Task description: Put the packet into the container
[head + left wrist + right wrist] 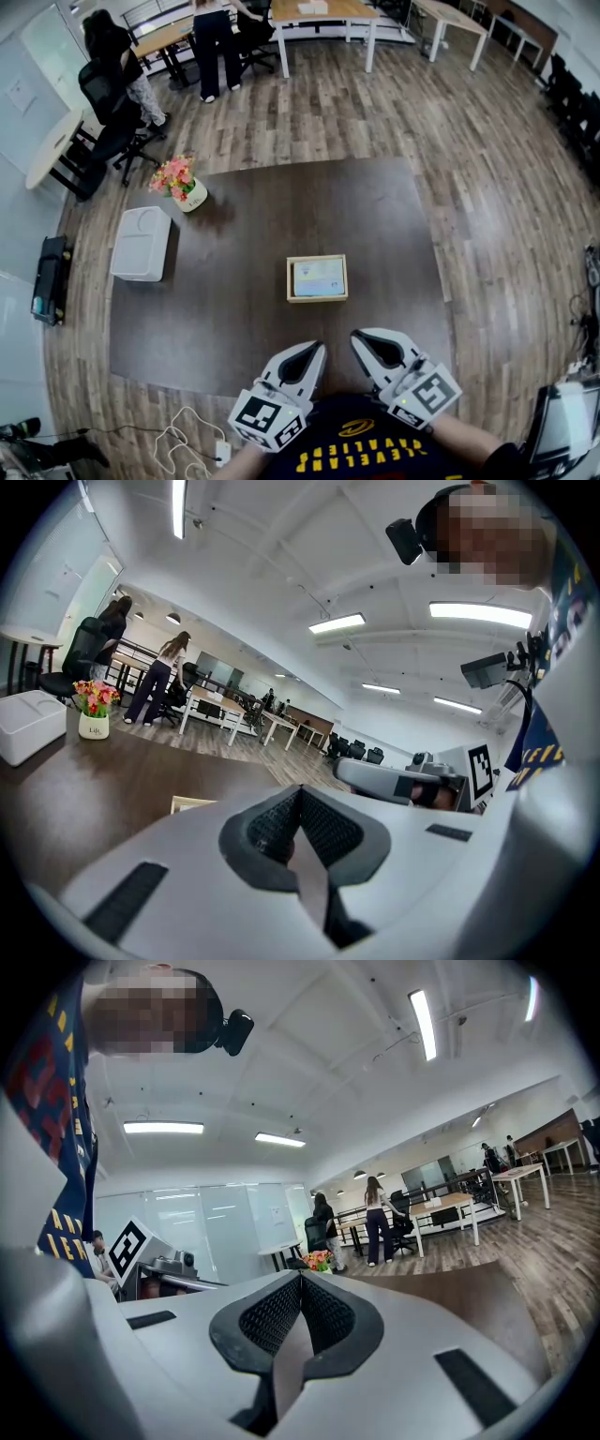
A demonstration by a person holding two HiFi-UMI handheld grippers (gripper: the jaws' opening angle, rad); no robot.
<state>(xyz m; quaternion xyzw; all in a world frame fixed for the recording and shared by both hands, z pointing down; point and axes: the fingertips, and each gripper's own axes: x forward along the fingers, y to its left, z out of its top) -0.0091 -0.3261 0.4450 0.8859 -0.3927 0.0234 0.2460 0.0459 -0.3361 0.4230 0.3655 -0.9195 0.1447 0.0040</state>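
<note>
A small wooden container (290, 279) stands in the middle of the dark table. A pale blue and white packet (319, 277) lies flat inside it. My left gripper (314, 349) is held low at the table's near edge, close to my body, jaws shut with nothing between them. My right gripper (361, 337) sits beside it, also shut and empty. Both are well short of the container. In the left gripper view, the left gripper (298, 794) shows closed pads, and a corner of the container (192, 804) peeks over them. The right gripper (300, 1283) looks the same in its own view.
A white lidded box (142, 244) and a flower pot (178, 180) stand at the table's far left. Two people (214, 47) stand by desks and office chairs beyond the table. Cables (183, 436) lie on the wooden floor at lower left.
</note>
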